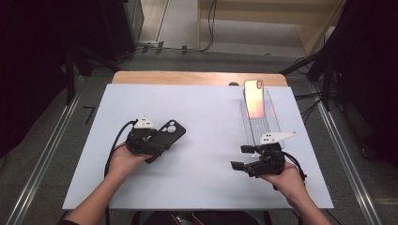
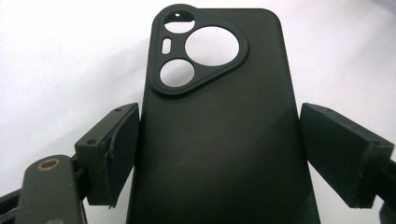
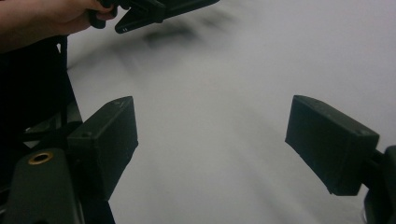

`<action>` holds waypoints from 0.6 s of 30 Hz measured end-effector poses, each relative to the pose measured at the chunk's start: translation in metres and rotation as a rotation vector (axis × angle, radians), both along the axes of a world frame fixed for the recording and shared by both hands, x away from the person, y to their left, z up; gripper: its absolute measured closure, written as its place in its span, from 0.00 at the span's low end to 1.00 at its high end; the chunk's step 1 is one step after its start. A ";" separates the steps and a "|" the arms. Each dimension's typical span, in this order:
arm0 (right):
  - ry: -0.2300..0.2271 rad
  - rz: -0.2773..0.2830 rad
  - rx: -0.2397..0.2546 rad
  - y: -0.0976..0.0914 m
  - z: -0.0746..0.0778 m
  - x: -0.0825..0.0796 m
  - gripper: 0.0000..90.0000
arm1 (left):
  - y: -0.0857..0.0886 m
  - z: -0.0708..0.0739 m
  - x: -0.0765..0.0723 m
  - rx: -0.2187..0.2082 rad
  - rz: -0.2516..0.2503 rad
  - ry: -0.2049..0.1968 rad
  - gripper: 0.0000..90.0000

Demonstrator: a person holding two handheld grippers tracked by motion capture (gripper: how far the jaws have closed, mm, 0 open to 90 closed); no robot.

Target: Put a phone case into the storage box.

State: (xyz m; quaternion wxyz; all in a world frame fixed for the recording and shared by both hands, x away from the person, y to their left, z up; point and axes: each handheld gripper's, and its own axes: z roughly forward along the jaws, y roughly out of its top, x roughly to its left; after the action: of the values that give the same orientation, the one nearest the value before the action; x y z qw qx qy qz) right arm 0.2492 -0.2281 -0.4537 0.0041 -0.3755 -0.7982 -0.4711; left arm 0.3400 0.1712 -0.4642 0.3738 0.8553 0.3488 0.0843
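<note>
A black phone case (image 1: 172,130) (image 2: 219,154), with round camera cut-outs at its far end, sits between the jaws of my left gripper (image 1: 158,138) (image 2: 219,126). Both pads press its long edges, so the gripper is shut on it. The case lies back side up over the white mat (image 1: 206,117), left of centre. My right gripper (image 1: 240,157) (image 3: 212,130) is at the right, pointing left, open with only bare mat between its pads. Farther back on the right, a phone (image 1: 254,98) with a pinkish-orange back rests on a clear stand (image 1: 264,125).
The white mat covers a wooden table (image 1: 187,77). The right gripper view catches the other hand and its gripper (image 3: 140,11) at the top left. Cables and metal rails run on the floor around the table.
</note>
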 end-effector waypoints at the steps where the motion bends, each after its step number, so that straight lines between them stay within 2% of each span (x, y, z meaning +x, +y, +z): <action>1: -0.004 -0.002 0.000 0.000 0.001 0.000 0.17 | -0.002 0.003 -0.002 -0.001 0.001 -0.003 0.17; 6: 0.015 -0.023 0.005 0.002 0.005 -0.001 0.17 | -0.012 0.012 -0.012 -0.045 0.018 0.030 0.17; 9: 0.056 -0.037 0.034 0.001 0.007 0.000 0.17 | -0.016 0.015 -0.016 -0.076 0.027 0.065 0.17; 16: 0.052 -0.084 0.050 0.003 0.013 0.000 0.17 | -0.028 0.017 -0.026 -0.132 0.076 0.091 0.17; 18: 0.054 -0.088 0.045 0.007 0.015 0.001 0.17 | -0.031 0.017 -0.029 -0.130 0.088 0.079 0.17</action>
State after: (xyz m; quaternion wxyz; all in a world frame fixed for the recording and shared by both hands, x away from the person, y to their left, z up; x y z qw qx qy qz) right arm 0.2500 -0.2215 -0.4387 0.0136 -0.4225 -0.7697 -0.4784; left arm 0.3112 0.1399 -0.4470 0.4103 0.8157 0.4054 0.0442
